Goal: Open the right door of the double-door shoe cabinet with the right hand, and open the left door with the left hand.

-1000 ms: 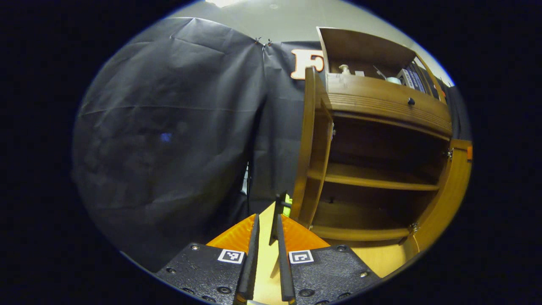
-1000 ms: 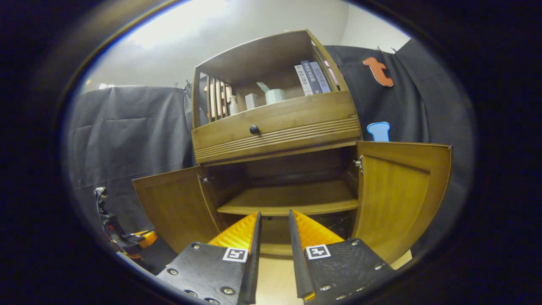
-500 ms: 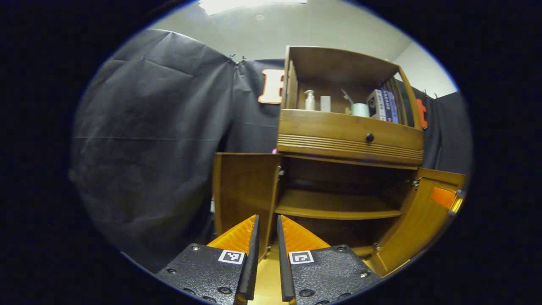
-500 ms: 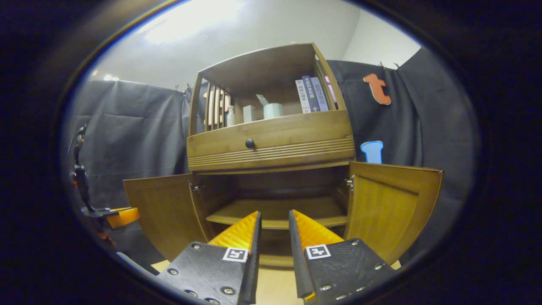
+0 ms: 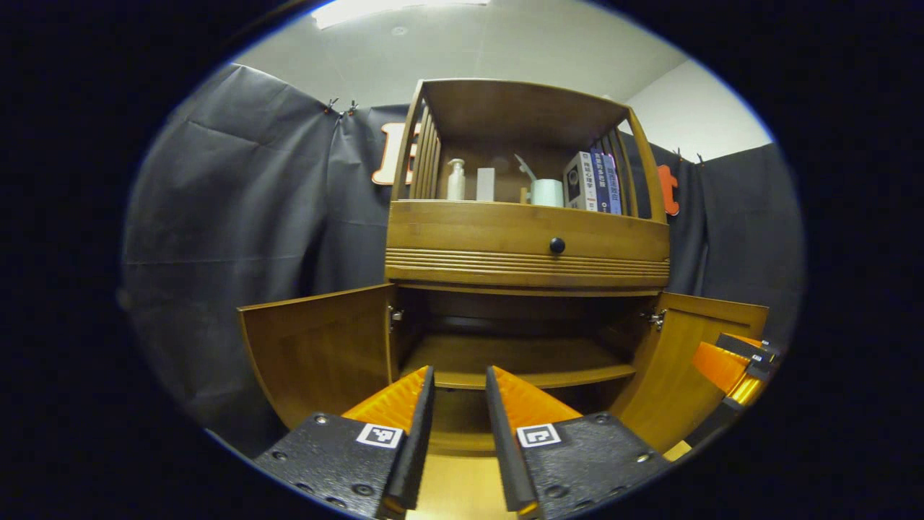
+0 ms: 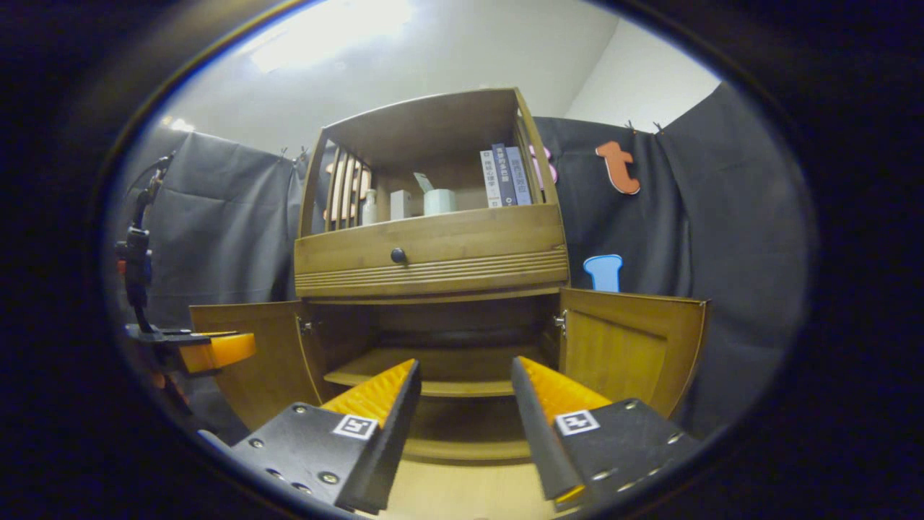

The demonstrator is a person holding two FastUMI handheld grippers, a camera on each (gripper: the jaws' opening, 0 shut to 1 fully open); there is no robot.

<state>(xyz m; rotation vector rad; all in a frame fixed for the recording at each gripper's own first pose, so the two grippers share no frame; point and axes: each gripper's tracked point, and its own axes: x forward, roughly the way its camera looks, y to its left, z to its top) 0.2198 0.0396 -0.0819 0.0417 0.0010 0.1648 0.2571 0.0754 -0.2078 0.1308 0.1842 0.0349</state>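
The wooden shoe cabinet [image 5: 469, 242] stands straight ahead with both lower doors swung open. In the left gripper view the left door [image 5: 317, 354] hangs out to the left and the right door [image 5: 682, 375] to the right, baring an inner shelf [image 5: 520, 357]. My left gripper [image 5: 459, 372] is open, holds nothing and is well back from the cabinet. The right gripper [image 5: 736, 361] shows beside the right door. In the right gripper view, the right gripper [image 6: 465, 365] is open and free, with the left door [image 6: 278, 361], right door [image 6: 628, 347] and left gripper [image 6: 209, 350] ahead.
A drawer with a dark knob [image 5: 556, 245] sits above the doors. The upper shelf holds a bottle [image 5: 455, 180], a cup [image 5: 546, 192] and books [image 5: 595, 180]. Black cloth walls surround the cabinet. Light wooden floor [image 6: 462, 491] lies below the fingers.
The left gripper has swung from beside the left door's edge to face the cabinet front and has drawn back. Both grippers' fingers have spread wider. The right gripper has backed off slightly.
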